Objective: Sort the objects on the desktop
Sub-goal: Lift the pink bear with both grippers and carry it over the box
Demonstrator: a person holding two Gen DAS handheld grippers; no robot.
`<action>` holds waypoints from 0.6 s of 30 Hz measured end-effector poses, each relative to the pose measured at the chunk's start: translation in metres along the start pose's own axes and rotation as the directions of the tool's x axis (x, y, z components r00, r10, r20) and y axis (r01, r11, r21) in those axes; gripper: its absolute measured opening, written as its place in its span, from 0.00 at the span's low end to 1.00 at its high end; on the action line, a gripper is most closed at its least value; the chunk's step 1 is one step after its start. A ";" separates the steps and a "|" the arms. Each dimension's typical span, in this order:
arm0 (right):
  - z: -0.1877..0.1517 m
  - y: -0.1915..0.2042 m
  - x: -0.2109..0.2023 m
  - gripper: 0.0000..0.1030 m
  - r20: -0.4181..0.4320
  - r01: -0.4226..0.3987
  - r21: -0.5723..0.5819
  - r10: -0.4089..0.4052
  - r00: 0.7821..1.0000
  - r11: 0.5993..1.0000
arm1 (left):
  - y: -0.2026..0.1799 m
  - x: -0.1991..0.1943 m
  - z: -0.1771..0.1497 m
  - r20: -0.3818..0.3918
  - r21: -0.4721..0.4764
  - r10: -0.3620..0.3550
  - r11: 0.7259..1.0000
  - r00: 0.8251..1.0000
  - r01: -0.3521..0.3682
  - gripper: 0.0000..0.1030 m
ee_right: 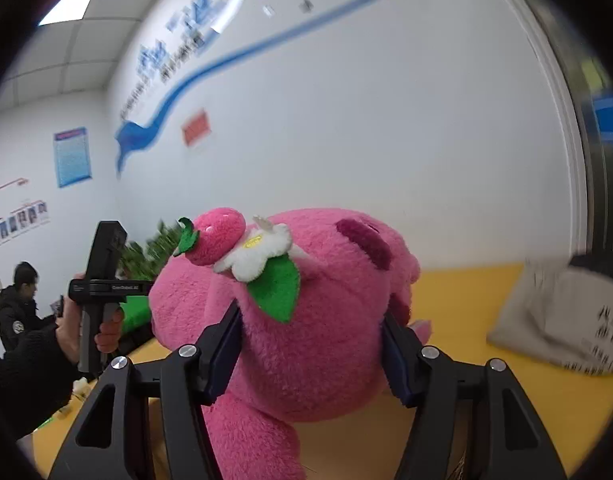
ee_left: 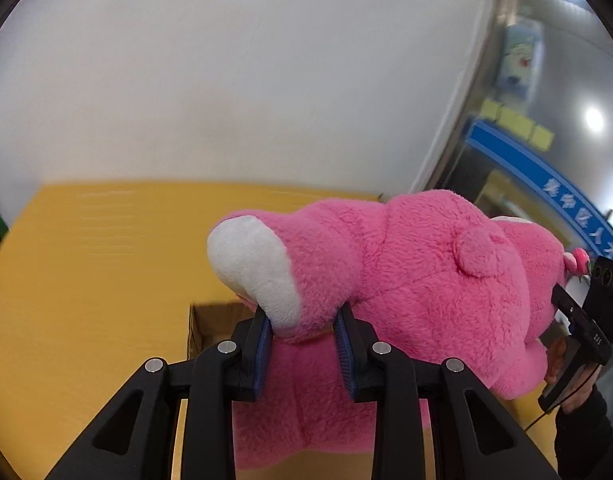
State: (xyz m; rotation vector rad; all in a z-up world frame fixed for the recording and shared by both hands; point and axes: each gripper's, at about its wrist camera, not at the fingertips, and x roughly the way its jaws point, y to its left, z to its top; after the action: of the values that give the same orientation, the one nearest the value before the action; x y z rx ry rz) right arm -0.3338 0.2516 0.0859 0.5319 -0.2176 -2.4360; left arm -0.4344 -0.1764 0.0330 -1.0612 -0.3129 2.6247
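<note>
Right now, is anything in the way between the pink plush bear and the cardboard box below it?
Nothing visible. Both grippers hold the pink plush bear above the yellow table. The open cardboard box sits underneath, mostly hidden by the bear and left gripper.

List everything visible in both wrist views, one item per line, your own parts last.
plush bear: one, pink with white paw pad, held above the table by both grippers
strawberry and flower decoration: one, pink, white and green, on the bear's head
table: one, yellow, under the bear
cardboard box: one, brown, open, on the table below the bear
bag: one, grey with dark print, on the table at right
seated person: one, dark jacket, far left background
left gripper: black, clamped on the bear's paw
right gripper: black, clamped on the bear's head
</note>
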 end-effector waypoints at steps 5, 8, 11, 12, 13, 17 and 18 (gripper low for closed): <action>-0.056 -0.039 0.086 0.59 -0.312 0.128 0.026 -0.113 0.943 0.991 | 0.032 0.097 -0.036 -0.182 -0.020 0.092 0.995 0.979 -0.097 0.29; -0.066 -0.038 0.095 0.59 -0.398 0.174 -0.017 -0.166 0.902 0.985 | 0.023 0.096 -0.035 -0.180 0.042 0.120 0.993 0.976 -0.114 0.36; -0.068 -0.039 0.094 0.60 -0.437 0.182 -0.007 -0.166 0.884 0.983 | 0.025 0.092 -0.037 -0.187 0.049 0.122 0.992 0.975 -0.115 0.37; -0.069 -0.040 0.093 0.60 -0.448 0.181 -0.001 -0.163 0.879 0.983 | 0.026 0.089 -0.040 -0.180 0.057 0.123 0.992 0.976 -0.114 0.37; -0.070 -0.041 0.093 0.60 -0.455 0.180 0.001 -0.160 0.876 0.984 | 0.025 0.086 -0.043 -0.178 0.056 0.124 0.992 0.976 -0.116 0.37; -0.076 -0.039 0.087 0.60 -0.477 0.168 0.006 -0.145 0.867 0.986 | 0.015 0.076 -0.052 -0.175 0.058 0.148 0.988 0.973 -0.140 0.37; -0.078 -0.038 0.085 0.59 -0.481 0.163 0.006 -0.140 0.865 0.987 | 0.015 0.075 -0.055 -0.174 0.062 0.156 0.987 0.972 -0.147 0.37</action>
State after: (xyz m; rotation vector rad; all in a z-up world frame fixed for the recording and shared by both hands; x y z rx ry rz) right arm -0.3829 0.2275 -0.0225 1.1930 -0.0210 -2.3598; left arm -0.4494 -0.1600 -0.0584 -1.3409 -0.1313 2.6276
